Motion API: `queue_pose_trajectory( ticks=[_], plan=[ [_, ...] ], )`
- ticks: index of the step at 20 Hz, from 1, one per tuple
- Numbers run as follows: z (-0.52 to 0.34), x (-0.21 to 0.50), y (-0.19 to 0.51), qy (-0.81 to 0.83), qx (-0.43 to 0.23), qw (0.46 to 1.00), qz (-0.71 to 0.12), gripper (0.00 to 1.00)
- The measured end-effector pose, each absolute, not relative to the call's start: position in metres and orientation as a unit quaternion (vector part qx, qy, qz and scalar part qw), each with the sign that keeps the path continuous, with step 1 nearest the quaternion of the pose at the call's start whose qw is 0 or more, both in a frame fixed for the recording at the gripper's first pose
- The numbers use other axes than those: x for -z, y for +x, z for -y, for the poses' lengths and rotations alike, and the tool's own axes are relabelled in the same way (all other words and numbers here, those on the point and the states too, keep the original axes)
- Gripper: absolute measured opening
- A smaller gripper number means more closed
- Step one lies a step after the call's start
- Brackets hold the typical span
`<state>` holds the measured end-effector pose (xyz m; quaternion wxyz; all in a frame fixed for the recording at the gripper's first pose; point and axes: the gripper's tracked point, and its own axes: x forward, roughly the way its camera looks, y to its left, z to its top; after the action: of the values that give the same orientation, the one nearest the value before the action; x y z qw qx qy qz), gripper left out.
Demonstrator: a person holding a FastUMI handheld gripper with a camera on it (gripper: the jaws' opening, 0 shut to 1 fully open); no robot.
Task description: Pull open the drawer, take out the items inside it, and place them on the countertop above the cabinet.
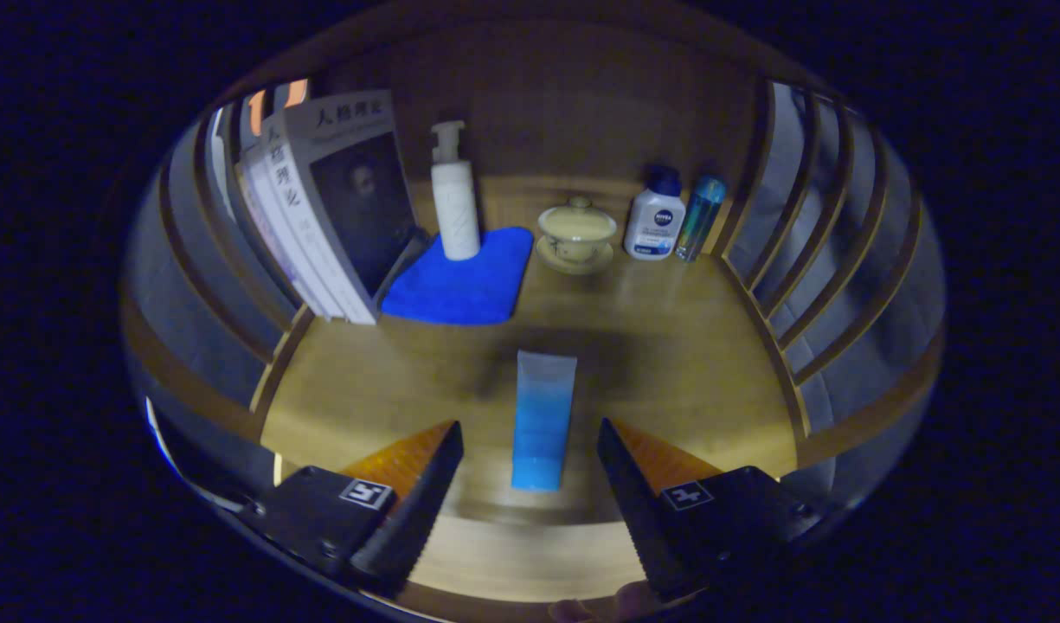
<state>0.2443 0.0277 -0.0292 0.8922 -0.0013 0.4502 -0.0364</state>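
A blue and white tube (542, 420) lies flat on the wooden countertop (668, 363), lengthwise between my two fingers and reaching a little beyond their tips. My gripper (530, 437) is open, with a wide gap on each side of the tube, and neither finger touches it. The countertop sits inside a wooden shelf unit with slatted sides.
At the back stand a white pump bottle (454, 195) on a blue cloth (465, 277), a lidded ceramic cup on a saucer (576, 234), a white bottle with a blue cap (655, 216) and a slim teal bottle (699, 218). Books (330, 208) lean at the left.
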Motion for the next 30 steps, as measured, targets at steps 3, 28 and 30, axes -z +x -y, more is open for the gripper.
queue_pose_trajectory(
  ticks=[3,28,30],
  plan=[
    [-0.038,0.019,0.22,-0.001,0.015,0.901,-0.433,0.99],
    [-0.077,0.019,0.039,-0.045,-0.057,0.987,-0.146,0.98],
    [-0.066,0.027,0.027,-0.055,-0.042,0.99,-0.121,0.99]
  ],
)
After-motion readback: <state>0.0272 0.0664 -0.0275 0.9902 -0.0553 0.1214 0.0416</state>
